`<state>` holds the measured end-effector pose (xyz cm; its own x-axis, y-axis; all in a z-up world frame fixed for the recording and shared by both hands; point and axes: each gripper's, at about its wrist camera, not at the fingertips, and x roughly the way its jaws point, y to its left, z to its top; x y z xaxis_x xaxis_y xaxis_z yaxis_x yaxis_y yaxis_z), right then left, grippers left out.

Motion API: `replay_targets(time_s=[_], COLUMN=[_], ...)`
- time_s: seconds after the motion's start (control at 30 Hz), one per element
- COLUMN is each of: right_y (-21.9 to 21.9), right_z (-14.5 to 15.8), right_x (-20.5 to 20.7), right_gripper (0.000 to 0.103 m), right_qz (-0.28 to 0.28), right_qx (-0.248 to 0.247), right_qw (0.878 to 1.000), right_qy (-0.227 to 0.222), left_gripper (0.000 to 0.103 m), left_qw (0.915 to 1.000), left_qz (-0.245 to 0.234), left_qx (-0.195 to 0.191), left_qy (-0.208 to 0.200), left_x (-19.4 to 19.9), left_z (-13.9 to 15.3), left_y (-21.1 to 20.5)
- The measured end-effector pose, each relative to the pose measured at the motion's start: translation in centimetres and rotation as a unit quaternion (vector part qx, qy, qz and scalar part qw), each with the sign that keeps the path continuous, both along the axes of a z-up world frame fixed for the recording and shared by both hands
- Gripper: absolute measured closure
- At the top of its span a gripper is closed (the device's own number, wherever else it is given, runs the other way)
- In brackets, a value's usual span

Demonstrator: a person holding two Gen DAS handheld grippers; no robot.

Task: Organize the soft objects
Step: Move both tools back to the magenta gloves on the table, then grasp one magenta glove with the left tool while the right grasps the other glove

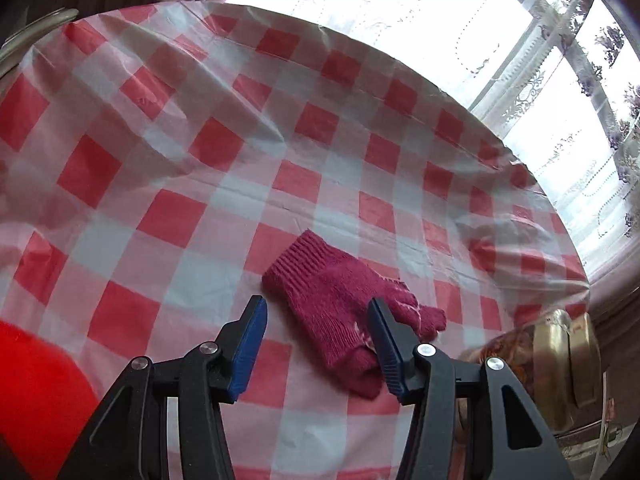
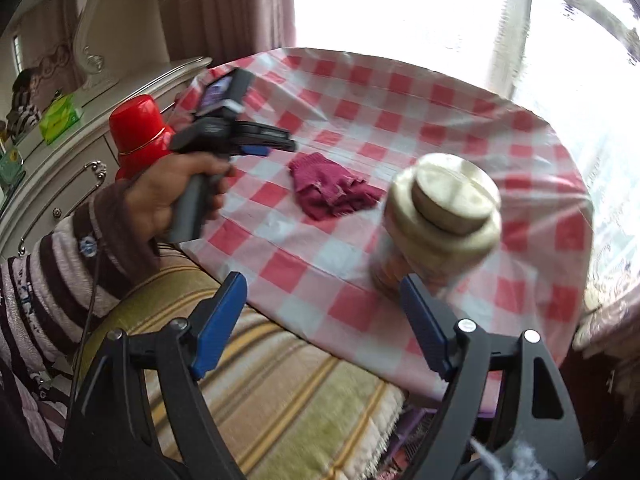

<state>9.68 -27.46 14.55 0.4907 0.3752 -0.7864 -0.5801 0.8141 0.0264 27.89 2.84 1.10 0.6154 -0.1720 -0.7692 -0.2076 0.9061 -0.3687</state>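
1. Left gripper (image 1: 318,314): jaws spread wide apart, holding nothing, blue pads facing each other low over the table.
2. Between and just beyond those pads: a dark pink knitted glove (image 1: 340,312), lying flat on the red-and-white checked tablecloth (image 1: 168,152), ribbed cuff pointing away, fingers toward the right pad and partly hidden behind it.
3. Right gripper (image 2: 324,284): jaws also wide apart and empty, hovering at the near edge of the table above a striped yellow-green cushion (image 2: 280,380).
4. Just ahead of the right pad: a jar with a pale gold lid (image 2: 444,200), standing on the cloth, blurred; brownish contents faintly visible through the side, impossible to identify.
5. Same jar at the lower right of the left wrist view, cut off by the frame edge.
6. Red rounded container (image 2: 138,132) at the far left of the table, half hidden behind the left hand (image 2: 168,196); contents not visible.
7. Seen from the right wrist view: left hand wrapped around its tool's handle, striped sleeve on the forearm, tool aimed level toward the glove.
8. Behind the table: bright window, detail washed out.
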Motion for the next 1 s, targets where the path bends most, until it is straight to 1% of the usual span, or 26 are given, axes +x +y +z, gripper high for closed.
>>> replay_targets(time_s=[0.1, 0.2, 0.3, 0.43, 0.53, 0.6, 0.63, 0.7, 0.73, 0.8, 0.83, 0.9, 1.0], right_y=[2.5, 4.3, 5.5, 6.8, 8.0, 8.8, 9.1, 9.8, 10.1, 10.8, 11.1, 11.6, 12.2], right_z=[-0.6, -1.5, -2.5, -3.8, -4.8, -5.2, -5.3, -5.7, -5.8, -6.3, -6.5, -7.1, -8.2], right_x=[1.2, 2.7, 4.2, 6.2, 7.8, 8.7, 9.1, 10.0, 10.4, 11.3, 11.6, 12.5, 13.7], right_gripper=[0.021, 0.021, 0.021, 0.021, 0.021, 0.021, 0.021, 0.021, 0.021, 0.021, 0.021, 0.021, 0.021], right_qz=[0.02, 0.028, 0.03, 0.028, 0.024, 0.023, 0.023, 0.02, 0.017, 0.013, 0.011, 0.004, -0.005], right_qx=[-0.004, -0.01, -0.014, -0.015, -0.02, -0.022, -0.023, -0.025, -0.027, -0.033, -0.034, -0.036, -0.04], right_qw=[1.0, 0.999, 0.999, 0.999, 0.998, 0.998, 0.998, 0.998, 0.998, 0.998, 0.998, 0.998, 0.997], right_qy=[0.004, 0.012, 0.025, 0.04, 0.048, 0.05, 0.051, 0.051, 0.051, 0.049, 0.049, 0.05, 0.058], left_gripper=[0.049, 0.05, 0.05, 0.05, 0.05, 0.065, 0.073, 0.075, 0.078, 0.089, 0.092, 0.092, 0.093], left_qw=[1.0, 0.9994, 0.9988, 0.9977, 0.9962, 0.9951, 0.9935, 0.9908, 0.9907, 0.9917, 0.9922, 0.9939, 0.9956], left_qz=[-0.008, -0.021, -0.022, -0.042, -0.057, -0.071, -0.084, -0.097, -0.099, -0.096, -0.095, -0.084, -0.054], left_qx=[0.005, 0.026, 0.044, 0.052, 0.063, 0.063, 0.071, 0.092, 0.091, 0.084, 0.08, 0.071, 0.065], left_qy=[0.001, 0.0, -0.001, 0.006, 0.021, 0.026, 0.029, 0.021, 0.02, 0.015, 0.009, -0.011, -0.04], left_x=[2.4, 4.4, 5.6, 6.7, 7.5, 7.7, 7.7, 7.6, 7.5, 7.1, 6.8, 5.9, 4.7], left_z=[-0.9, -1.8, -2.7, -4.1, -5.3, -5.9, -6.2, -6.2, -6.1, -5.7, -5.2, -4.0, -2.1], left_y=[0.1, 0.0, 0.5, 0.4, 0.0, -0.4, -0.8, -1.5, -1.4, -1.1, -0.9, -0.2, 0.8])
